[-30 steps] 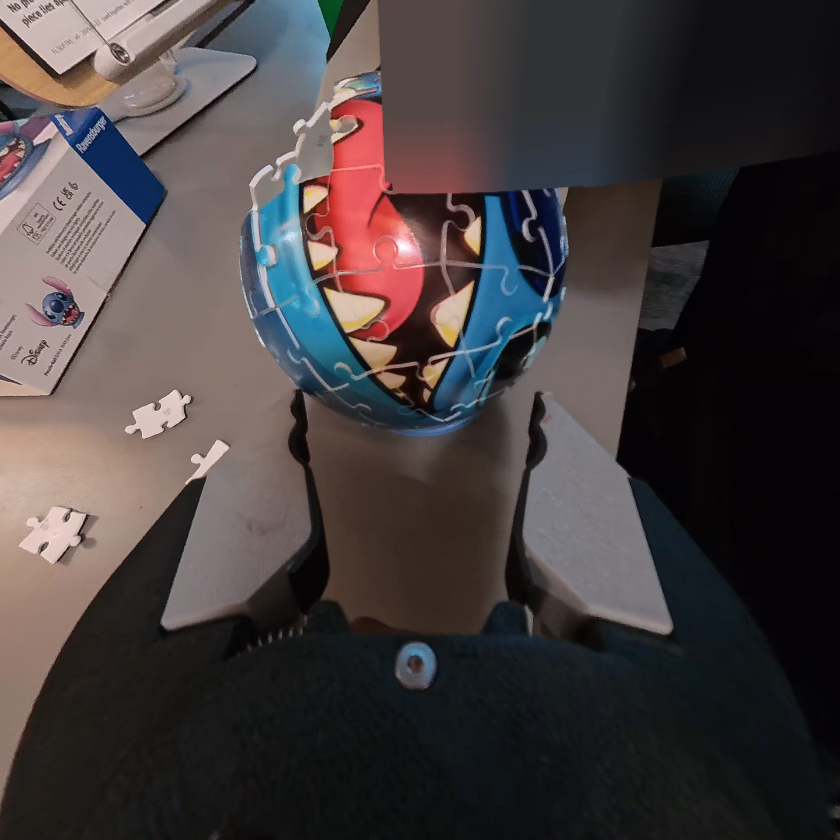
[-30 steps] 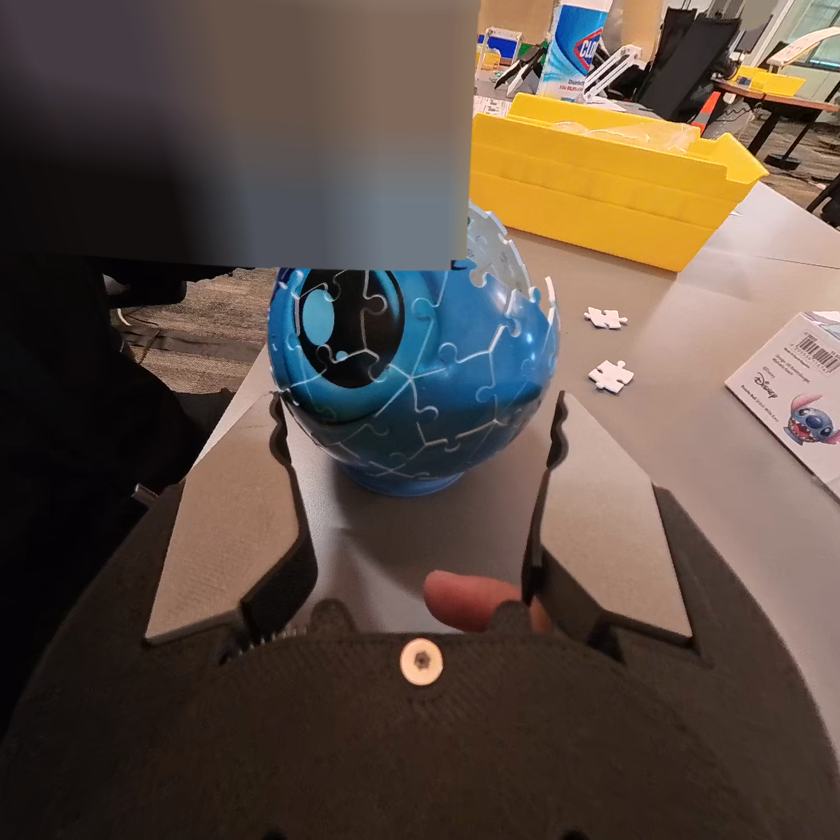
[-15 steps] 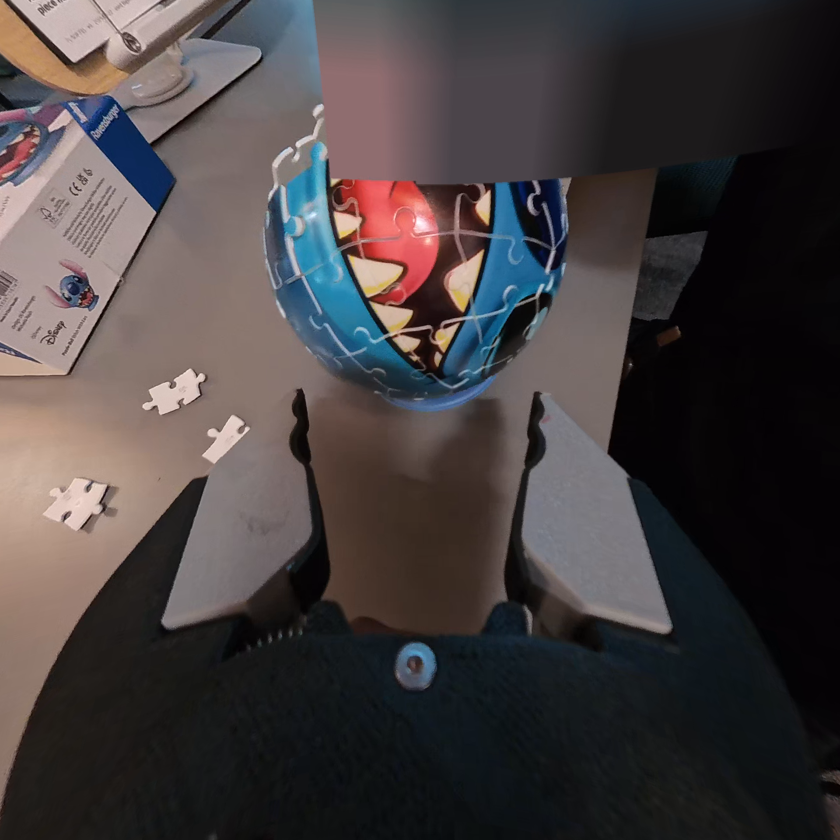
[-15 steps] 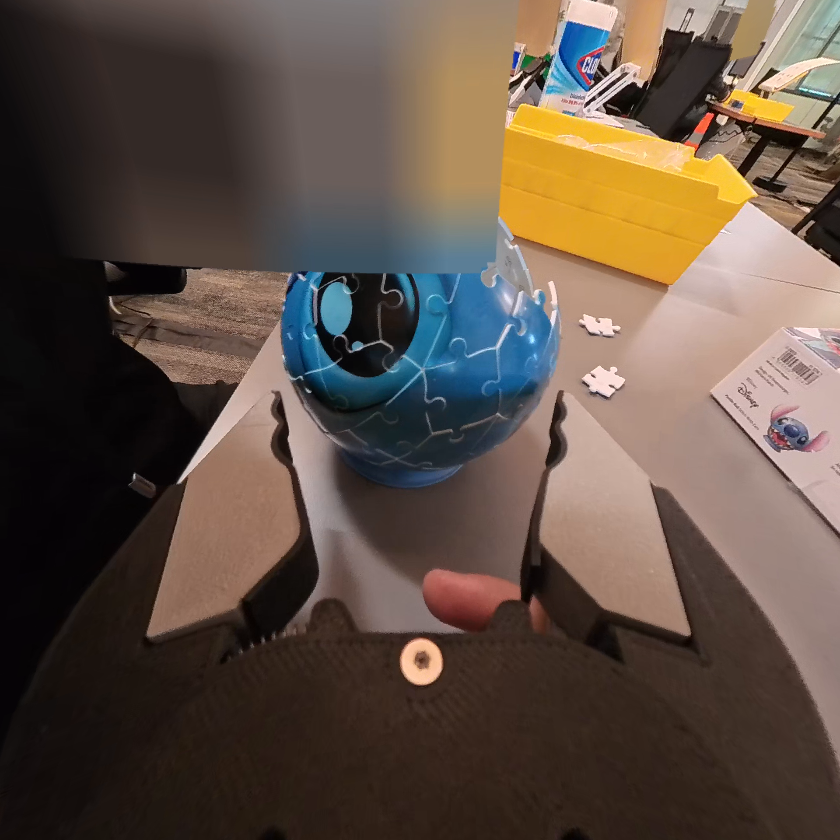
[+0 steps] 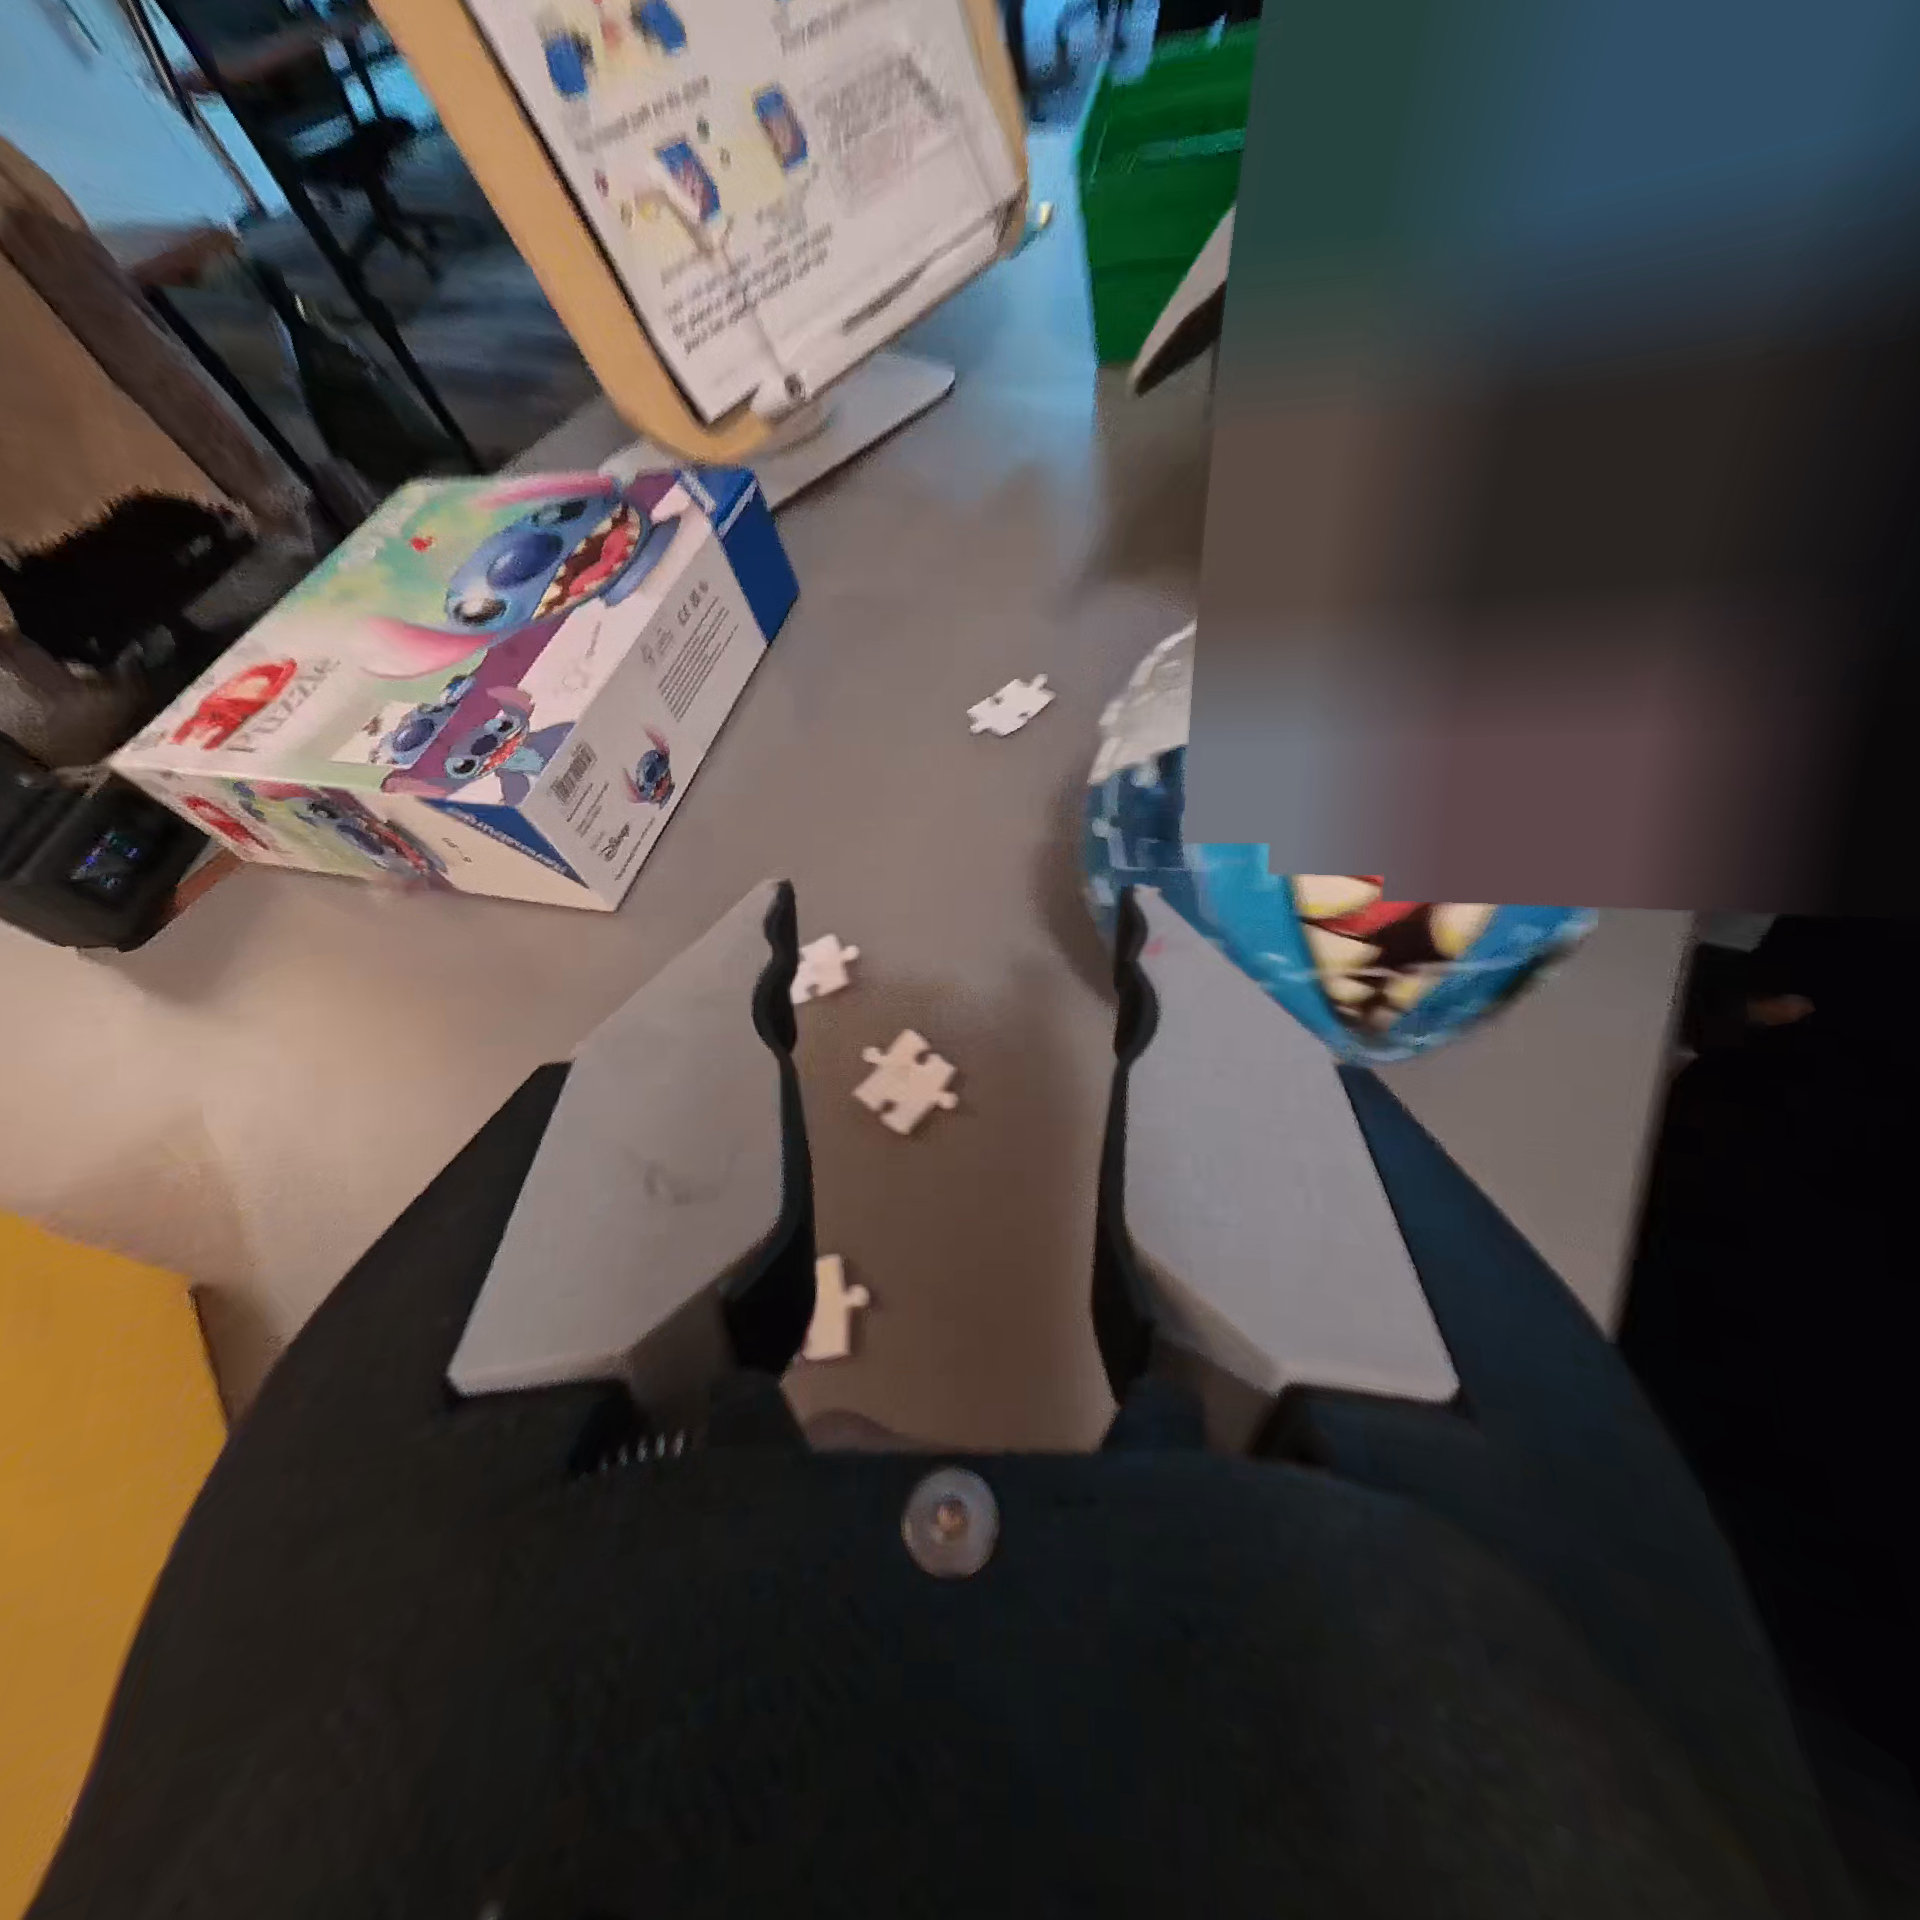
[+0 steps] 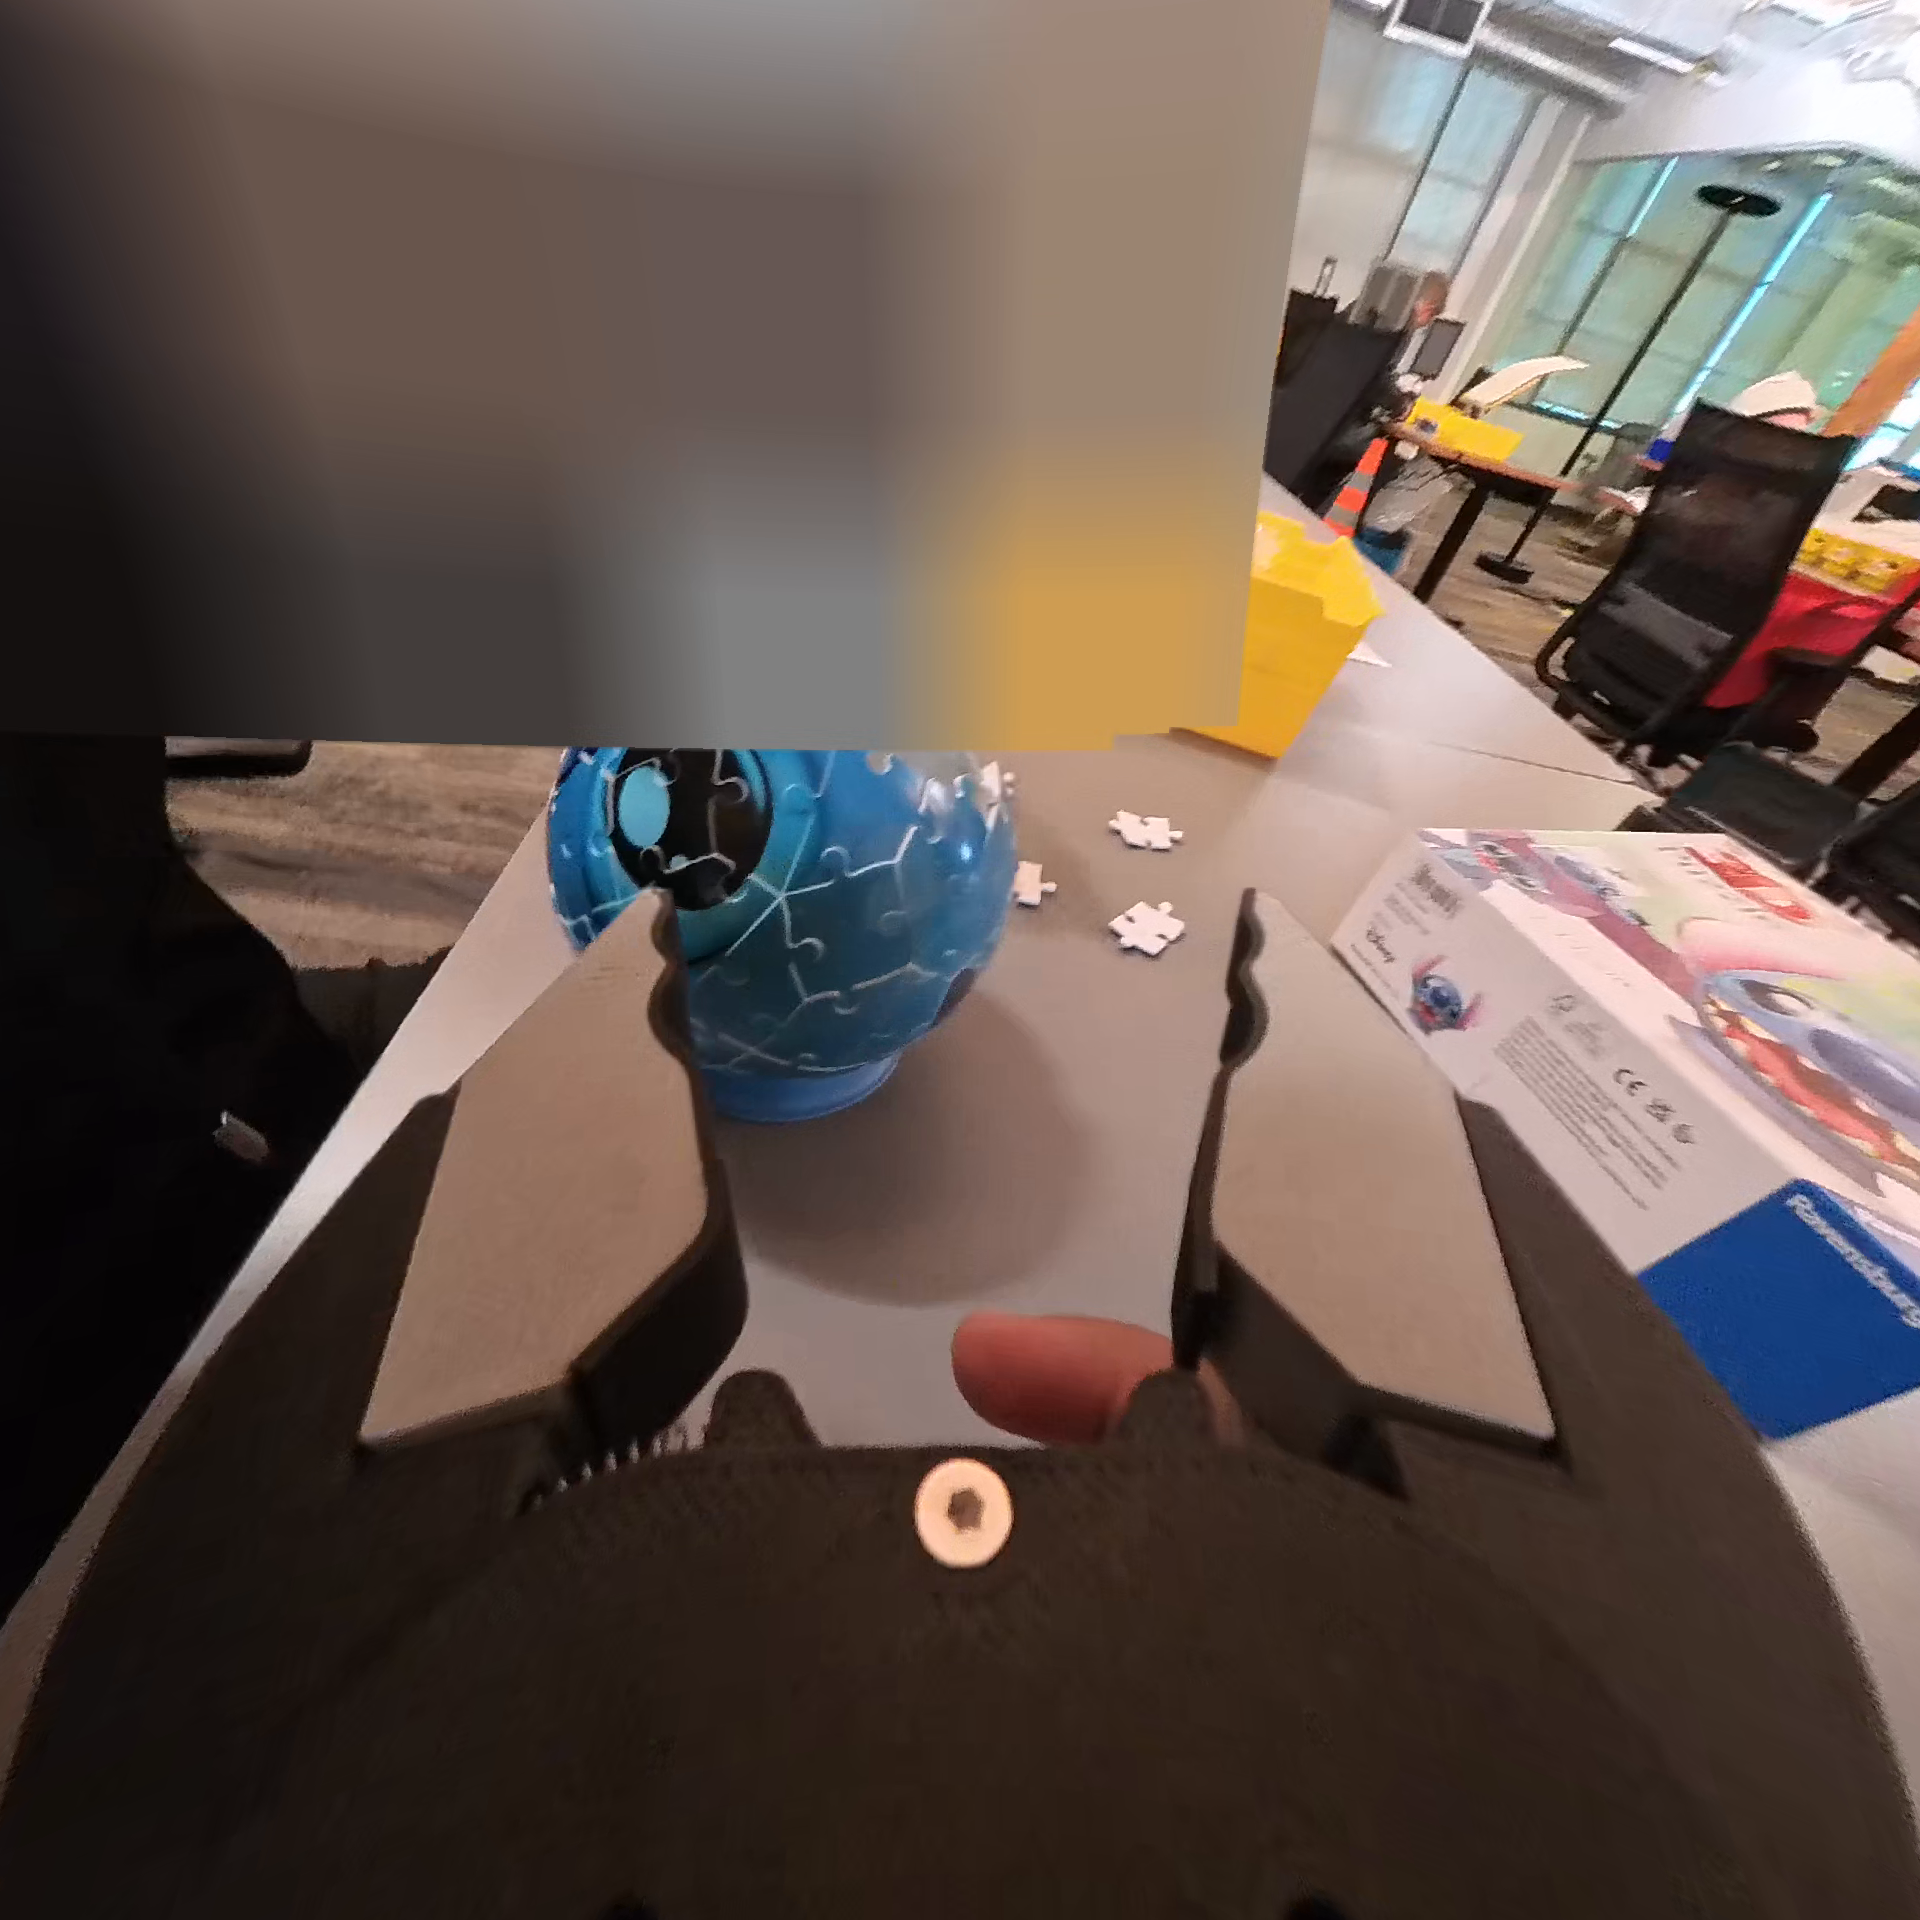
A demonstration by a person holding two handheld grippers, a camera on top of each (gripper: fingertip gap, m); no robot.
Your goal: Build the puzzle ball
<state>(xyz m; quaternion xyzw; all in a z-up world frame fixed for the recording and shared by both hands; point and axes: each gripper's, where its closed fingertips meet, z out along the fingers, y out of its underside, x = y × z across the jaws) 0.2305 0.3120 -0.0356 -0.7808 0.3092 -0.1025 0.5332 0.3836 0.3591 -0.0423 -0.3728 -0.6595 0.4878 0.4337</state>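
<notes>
The blue puzzle ball (image 6: 821,935) stands on its blue base on the grey table (image 6: 1039,1039), its open top partly hidden. In the left wrist view the ball (image 5: 1382,966) shows at the right, with teeth and a red mouth. Loose white puzzle pieces lie on the table: one (image 5: 906,1081) between my left fingers, one (image 5: 826,966) by the left fingertip, one (image 5: 836,1307) nearer, one (image 5: 1010,704) farther off. My left gripper (image 5: 951,920) is open and empty above these pieces. My right gripper (image 6: 951,914) is open and empty, with the ball behind its left finger. Pieces (image 6: 1146,927) also lie right of the ball.
The puzzle box (image 5: 468,707) lies left of the pieces; it also shows at the right in the right wrist view (image 6: 1662,1049). An instruction sheet on a stand (image 5: 748,208) is behind it. A yellow bin (image 6: 1299,623) sits at the far end. The table edge runs near the ball. The grippers' ends are close to 20 cm from one another.
My left gripper has swung left, away from the ball, over the loose pieces. My right gripper has drawn back and turned right, so the ball sits farther off and to the left.
</notes>
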